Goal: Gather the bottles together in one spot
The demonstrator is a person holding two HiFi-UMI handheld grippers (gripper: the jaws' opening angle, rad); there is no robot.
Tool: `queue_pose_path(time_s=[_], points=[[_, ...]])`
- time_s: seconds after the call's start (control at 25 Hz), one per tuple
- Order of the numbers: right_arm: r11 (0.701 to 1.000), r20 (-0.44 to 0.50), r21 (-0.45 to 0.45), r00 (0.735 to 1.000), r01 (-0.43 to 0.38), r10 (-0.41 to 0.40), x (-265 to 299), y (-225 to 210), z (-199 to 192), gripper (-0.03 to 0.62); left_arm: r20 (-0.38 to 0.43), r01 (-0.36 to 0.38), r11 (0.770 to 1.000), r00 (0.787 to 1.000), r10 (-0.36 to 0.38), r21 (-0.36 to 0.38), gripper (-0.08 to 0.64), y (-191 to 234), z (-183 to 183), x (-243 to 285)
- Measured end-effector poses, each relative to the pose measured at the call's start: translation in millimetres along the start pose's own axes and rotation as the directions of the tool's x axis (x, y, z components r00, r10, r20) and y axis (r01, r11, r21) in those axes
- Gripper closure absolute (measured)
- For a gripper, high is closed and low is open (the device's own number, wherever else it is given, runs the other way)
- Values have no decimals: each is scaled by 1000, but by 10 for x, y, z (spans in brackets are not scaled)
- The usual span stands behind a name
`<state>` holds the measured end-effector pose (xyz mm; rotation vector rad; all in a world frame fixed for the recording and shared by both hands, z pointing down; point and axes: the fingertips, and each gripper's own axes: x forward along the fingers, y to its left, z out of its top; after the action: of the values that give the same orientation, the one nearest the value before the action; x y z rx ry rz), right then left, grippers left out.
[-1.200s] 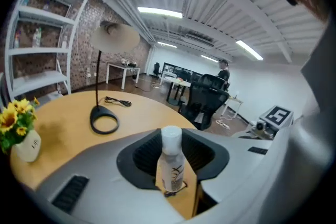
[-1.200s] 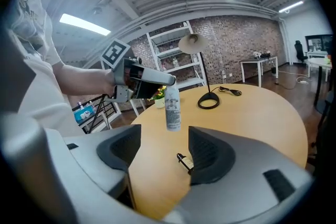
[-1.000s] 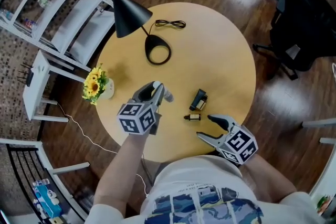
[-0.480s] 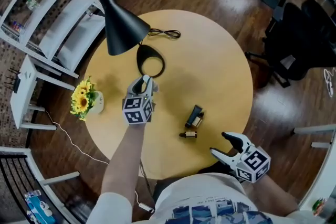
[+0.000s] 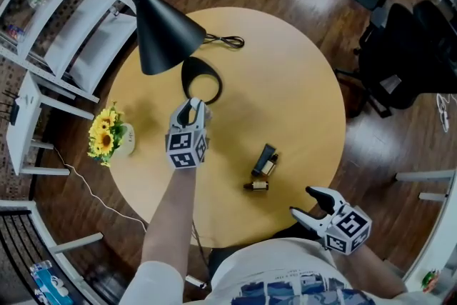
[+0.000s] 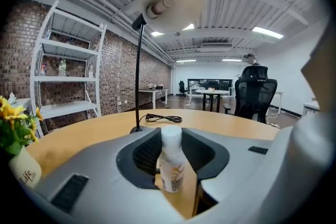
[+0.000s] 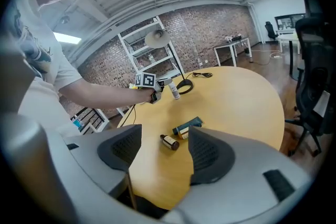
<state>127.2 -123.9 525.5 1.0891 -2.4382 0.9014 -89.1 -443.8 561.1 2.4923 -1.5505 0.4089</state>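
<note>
A small white bottle with a white cap (image 6: 170, 165) stands upright between the jaws of my left gripper (image 5: 191, 108), which is shut on it just in front of the lamp's base. From the right gripper view the same bottle (image 7: 174, 90) shows beside that base. Two more bottles lie on the round wooden table (image 5: 293, 96): a dark, boxy bottle (image 5: 265, 159) and a small brown bottle with a black cap (image 5: 257, 186) close in front of it. My right gripper (image 5: 315, 205) is open and empty at the table's near edge, right of both.
A black lamp with a cone shade (image 5: 163, 28) and ring base (image 5: 201, 86) stands at the far left, its cord (image 5: 225, 41) behind it. A pot of sunflowers (image 5: 107, 139) sits at the left edge. A black office chair (image 5: 407, 46) is off to the right.
My left gripper carried the white bottle away from me and lower, to a spot in front of the lamp base. The right gripper drifted right and nearer, off the table's edge.
</note>
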Motion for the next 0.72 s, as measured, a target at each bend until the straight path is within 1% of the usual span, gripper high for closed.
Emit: queue_pose_path(time_s=[0.12, 0.24, 0.36, 0.4, 0.52, 0.6, 0.72], points=[[1000, 9, -27, 1000, -3, 3, 51, 35, 68, 290, -11, 33, 999, 999, -33, 8, 445, -66, -9, -21], [999, 12, -47, 1000, -12, 12, 93, 86, 85, 290, -5, 55, 998, 998, -55, 15, 408, -102, 23, -43], [998, 6, -60, 1000, -19, 20, 103, 134, 72, 290, -5, 49, 998, 999, -49, 30, 403, -84, 72, -115], [998, 5, -65, 1000, -24, 25, 100, 152, 71, 290, -7, 44, 998, 999, -44, 36, 386, -80, 90, -166], [996, 8, -81, 999, -45, 45, 67, 215, 87, 290, -14, 26, 999, 1000, -25, 44, 382, -97, 169, -421], [994, 12, -86, 998, -65, 66, 56, 288, 98, 290, -22, 13, 1000, 1000, -13, 17, 382, -102, 225, -682], [991, 21, -97, 995, -95, 97, 99, 386, 108, 290, -33, -5, 999, 999, 3, -52, 382, -103, 316, -1135]])
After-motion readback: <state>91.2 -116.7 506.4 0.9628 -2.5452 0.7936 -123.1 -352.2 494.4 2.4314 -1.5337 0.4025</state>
